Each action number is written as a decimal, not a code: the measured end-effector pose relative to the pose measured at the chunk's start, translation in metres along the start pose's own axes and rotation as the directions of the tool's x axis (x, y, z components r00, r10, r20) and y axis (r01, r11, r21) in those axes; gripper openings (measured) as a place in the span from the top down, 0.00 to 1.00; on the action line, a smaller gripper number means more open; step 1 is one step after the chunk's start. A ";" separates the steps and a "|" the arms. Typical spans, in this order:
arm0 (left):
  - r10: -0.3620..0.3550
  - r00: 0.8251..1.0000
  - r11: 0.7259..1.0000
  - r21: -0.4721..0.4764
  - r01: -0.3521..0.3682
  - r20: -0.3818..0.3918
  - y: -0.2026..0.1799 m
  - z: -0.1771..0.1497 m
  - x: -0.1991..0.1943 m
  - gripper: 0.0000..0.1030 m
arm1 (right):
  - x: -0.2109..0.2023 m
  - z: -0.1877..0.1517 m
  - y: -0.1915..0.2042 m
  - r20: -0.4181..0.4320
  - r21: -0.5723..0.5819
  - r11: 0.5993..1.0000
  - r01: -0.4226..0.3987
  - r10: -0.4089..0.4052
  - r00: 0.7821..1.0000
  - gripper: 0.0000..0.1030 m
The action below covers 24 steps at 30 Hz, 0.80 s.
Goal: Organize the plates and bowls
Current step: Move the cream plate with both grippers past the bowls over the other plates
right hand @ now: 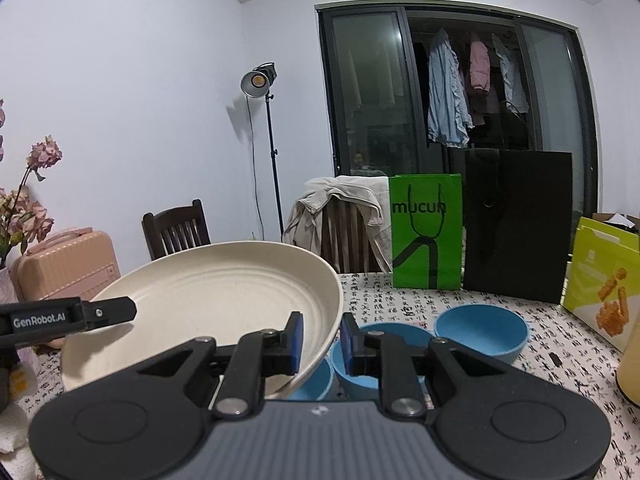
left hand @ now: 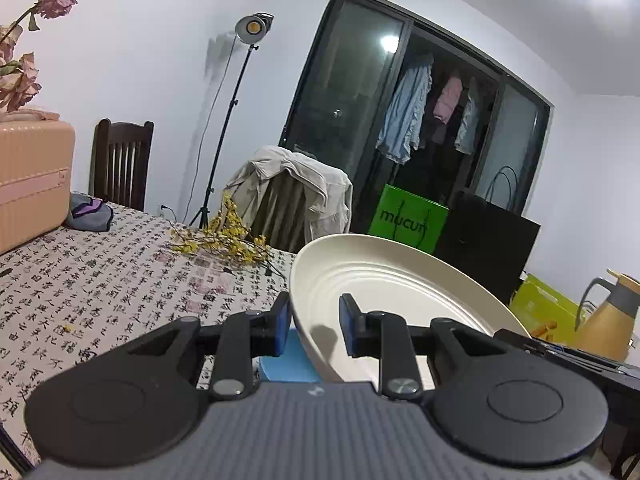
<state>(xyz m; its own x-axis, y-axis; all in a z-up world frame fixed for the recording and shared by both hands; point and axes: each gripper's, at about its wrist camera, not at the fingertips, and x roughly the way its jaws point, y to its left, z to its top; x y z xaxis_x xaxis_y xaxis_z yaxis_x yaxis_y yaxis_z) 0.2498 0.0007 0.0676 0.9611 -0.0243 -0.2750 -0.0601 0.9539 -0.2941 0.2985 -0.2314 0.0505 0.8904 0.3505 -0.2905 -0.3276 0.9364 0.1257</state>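
Note:
A large cream plate (left hand: 392, 280) with ridged rings hangs tilted above the table, gripped from both sides. My left gripper (left hand: 316, 326) is shut on its near rim, blue pads on either face. My right gripper (right hand: 322, 340) is shut on the opposite rim of the same plate (right hand: 208, 300). In the right wrist view, one of the left gripper's fingers (right hand: 114, 312) lies over the plate's left edge. Three blue bowls stand on the table under and beside the plate: one at the right (right hand: 480, 332), one in the middle (right hand: 380, 364), one partly hidden (right hand: 316, 382). Something blue (left hand: 288, 362) shows under the plate in the left wrist view.
The tablecloth (left hand: 120, 280) carries printed script. On it are a pink suitcase (left hand: 32, 176), a yellow flower sprig (left hand: 228, 236), a green bag (right hand: 426, 232), a black bag (right hand: 520, 224), a yellow-green box (right hand: 600, 276) and a yellow jug (left hand: 608, 320). Two chairs (right hand: 176, 228) stand behind.

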 end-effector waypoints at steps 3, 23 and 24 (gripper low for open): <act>-0.011 1.000 1.000 0.011 0.011 -0.013 -0.004 -0.007 -0.002 0.75 | -0.008 -0.006 -0.004 -0.007 0.009 1.000 0.013 -0.013 1.000 0.81; -0.051 0.995 0.998 0.041 0.055 -0.086 -0.016 -0.047 -0.007 0.75 | -0.039 -0.042 -0.026 -0.046 0.055 0.997 0.062 -0.059 0.997 0.81; -0.053 0.995 0.998 0.041 0.057 -0.090 -0.015 -0.048 -0.007 0.75 | -0.040 -0.043 -0.027 -0.049 0.056 0.996 0.063 -0.060 0.997 0.81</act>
<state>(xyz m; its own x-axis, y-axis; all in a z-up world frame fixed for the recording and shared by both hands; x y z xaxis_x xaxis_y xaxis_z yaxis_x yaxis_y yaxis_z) 0.2311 -0.0282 0.0300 0.9348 -0.1019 -0.3404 0.0060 0.9624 -0.2716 0.2582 -0.2696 0.0181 0.8920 0.2941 -0.3433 -0.2529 0.9541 0.1603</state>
